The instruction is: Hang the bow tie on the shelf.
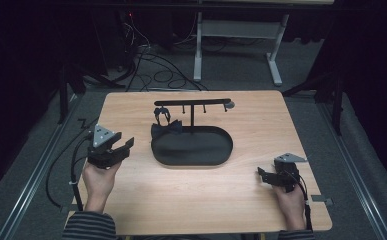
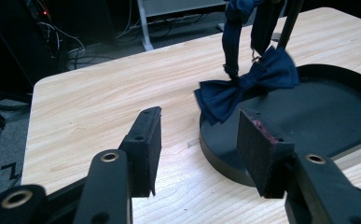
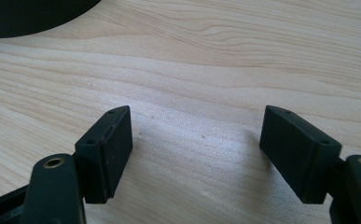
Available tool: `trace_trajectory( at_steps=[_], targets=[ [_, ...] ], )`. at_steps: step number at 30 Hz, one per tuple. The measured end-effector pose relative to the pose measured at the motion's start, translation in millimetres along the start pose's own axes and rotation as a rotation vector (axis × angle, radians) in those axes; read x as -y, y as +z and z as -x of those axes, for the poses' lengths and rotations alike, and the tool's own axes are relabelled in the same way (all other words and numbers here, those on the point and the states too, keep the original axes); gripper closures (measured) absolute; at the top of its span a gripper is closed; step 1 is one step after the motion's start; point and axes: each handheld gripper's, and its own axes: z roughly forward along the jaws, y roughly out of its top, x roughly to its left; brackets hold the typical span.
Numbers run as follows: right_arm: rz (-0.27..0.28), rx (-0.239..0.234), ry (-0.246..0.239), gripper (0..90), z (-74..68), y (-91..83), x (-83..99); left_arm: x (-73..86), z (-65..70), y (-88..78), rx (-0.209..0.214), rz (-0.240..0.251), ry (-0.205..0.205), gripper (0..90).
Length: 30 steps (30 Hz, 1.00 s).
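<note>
The left gripper (image 1: pixel 123 145) sits near the left edge of the surface (image 1: pixel 216 195), held in the person's left hand (image 1: pixel 98 180), forearm coming up from the bottom edge and the tool angled toward the middle. Its jaws stand apart with nothing between them. In the left gripper view, the navy bow tie (image 2: pixel 246 86) lies beyond and slightly right of the jaws, near but not touching; it rests on the left rim of the black oval tray (image 2: pixel 336 112), its strap running up to the black stand (image 1: pixel 192 107) that rises from the tray's far side. In the high view the bow tie (image 1: pixel 166 128) is at the tray's far left corner, under the stand's crossbar.

No writing or label can be read on anything.

The right gripper (image 1: pixel 264 175) rests low near the right front corner, in the right hand (image 1: pixel 288 200), pointing left toward the tray (image 1: pixel 221 155) and well apart from it. Its jaws are wide apart over bare wood.
</note>
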Motion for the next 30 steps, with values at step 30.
trace_trajectory(
  at_steps=[30],
  targets=[
    [0.0,0.001,-0.001,26.6,-0.1,0.0,0.0,15.0,-0.6,-15.1,0.01,0.018,-0.047,50.6]
  ],
)
